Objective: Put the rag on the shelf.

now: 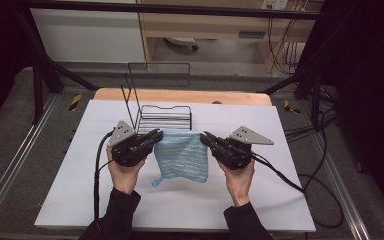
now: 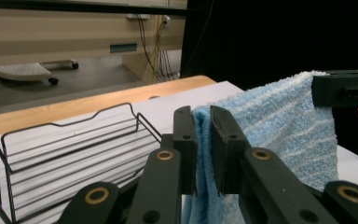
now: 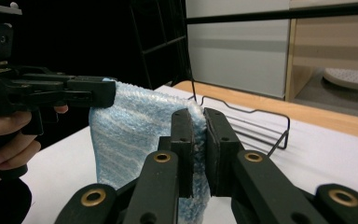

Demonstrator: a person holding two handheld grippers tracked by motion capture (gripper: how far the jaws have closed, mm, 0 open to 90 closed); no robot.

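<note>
A light blue knitted cloth (image 1: 182, 155) hangs spread between my two grippers above the white table cover (image 1: 260, 200). My left gripper (image 1: 158, 134) is shut on its upper left corner, and the cloth (image 2: 279, 126) runs from my jaws across to the other gripper. My right gripper (image 1: 205, 137) is shut on the upper right corner; the cloth (image 3: 130, 135) stretches from there to the left gripper. A small loop (image 1: 156, 182) dangles from the lower left corner. Behind the cloth stands a black wire rack (image 1: 164, 117), also seen as the rack (image 2: 70, 149) and the rack (image 3: 247, 126).
The white cover lies over a wooden table (image 1: 180, 95). A black frame (image 1: 45, 75) flanks both sides. Cables (image 1: 325, 190) trail off to the right. Beyond the table stand a cabinet (image 1: 90, 35) and a desk (image 1: 205, 25).
</note>
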